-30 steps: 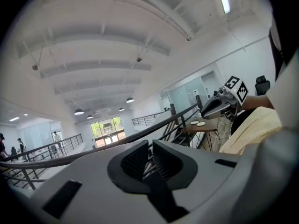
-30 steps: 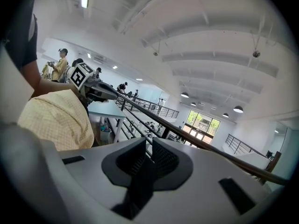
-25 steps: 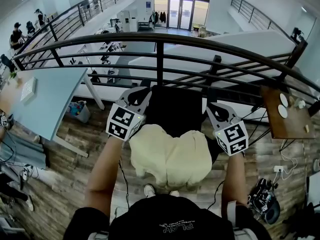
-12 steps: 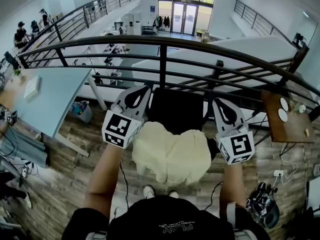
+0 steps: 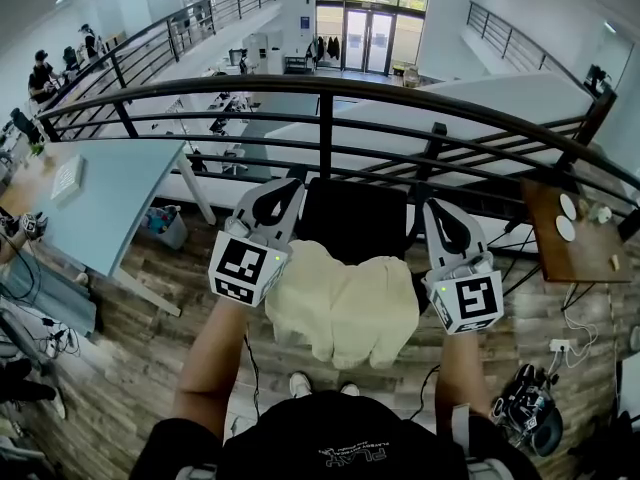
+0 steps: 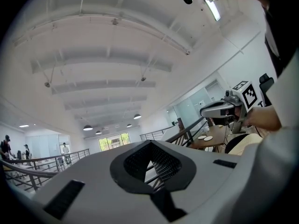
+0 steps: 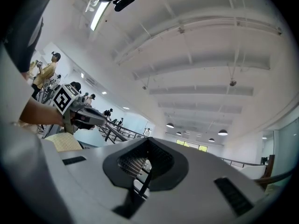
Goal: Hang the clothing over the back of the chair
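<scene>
A cream garment (image 5: 345, 303) lies draped over the back of a black chair (image 5: 355, 218), straight in front of me in the head view. My left gripper (image 5: 288, 183) stands at the garment's left edge and my right gripper (image 5: 432, 208) at its right edge. Both point up and away, jaws together with nothing between them. The left gripper view looks at the ceiling past its own shut jaw tips (image 6: 150, 146); the right gripper (image 6: 229, 107) and a bit of garment (image 6: 243, 143) show at its right. The right gripper view shows the left gripper (image 7: 77, 113) and garment (image 7: 63, 141).
A dark metal railing (image 5: 330, 88) runs just beyond the chair, with a drop to a lower floor behind it. A pale blue table (image 5: 90, 198) stands at the left, a small wooden table (image 5: 570, 233) with white dishes at the right. A dark bag (image 5: 530, 408) lies on the floor.
Both grippers have drawn back slightly toward me and tipped further upward. The garment stays draped over the chair back, barely shifted.
</scene>
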Demonstrator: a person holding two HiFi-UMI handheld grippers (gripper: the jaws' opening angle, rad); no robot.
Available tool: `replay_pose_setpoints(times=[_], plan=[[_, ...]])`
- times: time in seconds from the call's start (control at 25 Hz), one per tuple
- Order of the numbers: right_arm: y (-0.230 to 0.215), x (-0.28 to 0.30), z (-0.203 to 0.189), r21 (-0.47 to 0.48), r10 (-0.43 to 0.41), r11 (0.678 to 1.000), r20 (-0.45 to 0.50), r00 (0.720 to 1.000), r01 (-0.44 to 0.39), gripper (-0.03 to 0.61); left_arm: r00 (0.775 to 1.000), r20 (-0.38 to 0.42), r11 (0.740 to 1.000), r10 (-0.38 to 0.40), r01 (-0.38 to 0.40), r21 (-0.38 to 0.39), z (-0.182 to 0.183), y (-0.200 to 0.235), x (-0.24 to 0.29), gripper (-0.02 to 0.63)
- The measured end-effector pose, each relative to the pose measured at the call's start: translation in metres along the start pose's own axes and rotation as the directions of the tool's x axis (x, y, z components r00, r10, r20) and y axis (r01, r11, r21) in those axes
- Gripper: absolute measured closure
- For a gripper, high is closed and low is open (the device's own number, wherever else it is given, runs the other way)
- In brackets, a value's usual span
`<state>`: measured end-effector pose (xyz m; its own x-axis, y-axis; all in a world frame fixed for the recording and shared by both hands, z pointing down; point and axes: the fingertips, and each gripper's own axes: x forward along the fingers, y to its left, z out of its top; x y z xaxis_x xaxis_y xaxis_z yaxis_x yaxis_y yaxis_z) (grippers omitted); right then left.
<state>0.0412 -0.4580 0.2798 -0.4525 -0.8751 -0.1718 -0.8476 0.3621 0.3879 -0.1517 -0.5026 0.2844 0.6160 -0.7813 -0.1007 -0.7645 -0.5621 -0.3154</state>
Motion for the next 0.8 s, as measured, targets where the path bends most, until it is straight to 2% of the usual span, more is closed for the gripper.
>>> replay_pose_setpoints(times=[0.8], plan=[[0.0062,0.0013,0.0004,0.032,-0.007,0.999,-0.018,1.000,0.007,0.560,1.000,-0.013,1.000,0.004,-0.004,0.018,-0.0017,0.0003,-0.0082,0.601]])
